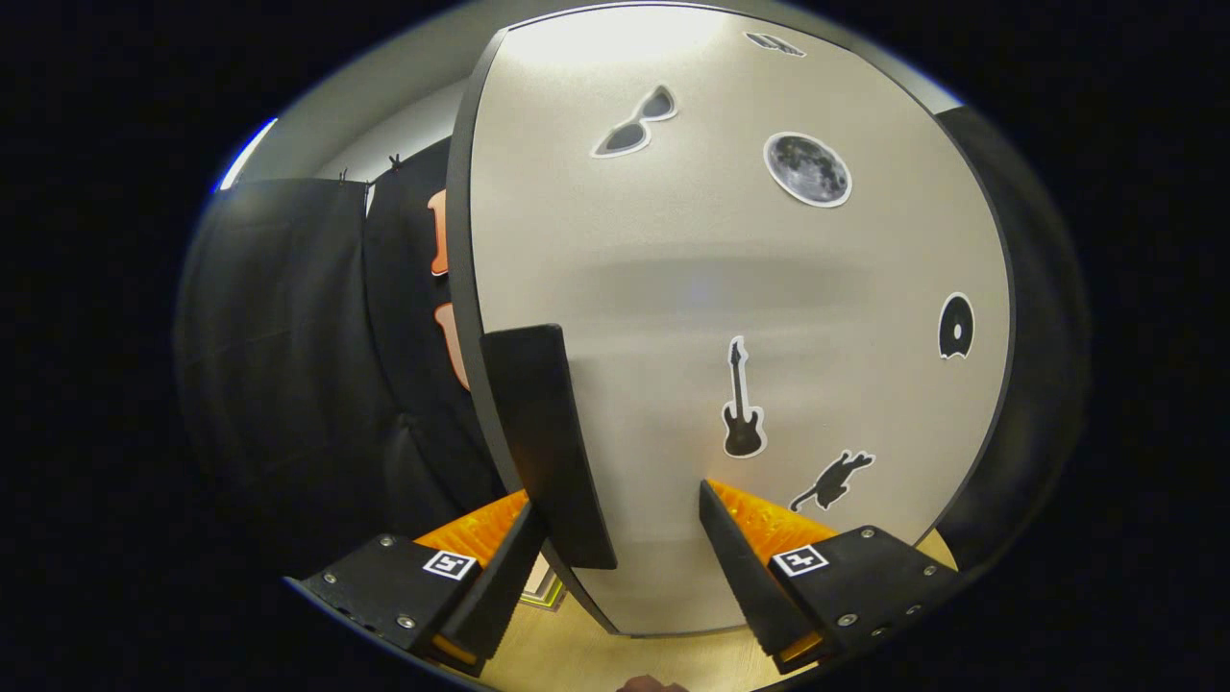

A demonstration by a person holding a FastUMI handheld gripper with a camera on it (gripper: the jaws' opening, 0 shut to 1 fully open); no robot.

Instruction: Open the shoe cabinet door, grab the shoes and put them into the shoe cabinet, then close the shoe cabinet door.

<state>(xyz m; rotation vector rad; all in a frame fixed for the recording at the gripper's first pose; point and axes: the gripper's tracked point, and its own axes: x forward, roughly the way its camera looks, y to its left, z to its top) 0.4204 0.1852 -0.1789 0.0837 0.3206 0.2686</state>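
Observation:
The shoe cabinet door (711, 288) stands close in front of me, a pale panel with a dark rim and several stickers: sunglasses, a moon, a guitar, a cat. A black handle (548, 442) runs upright along the door's left edge. My gripper (618, 500) is open, right up at the door. The handle's lower end sits between the fingers, close against the left finger (504, 577). The right finger (740, 567) stands apart from it, just below the guitar sticker. I cannot tell whether the door is fully shut against the cabinet.
Black booth cloth (298, 365) hangs to the left of the door and also shows past its right edge. Light wooden floor (596, 654) lies below the door, under the fingers.

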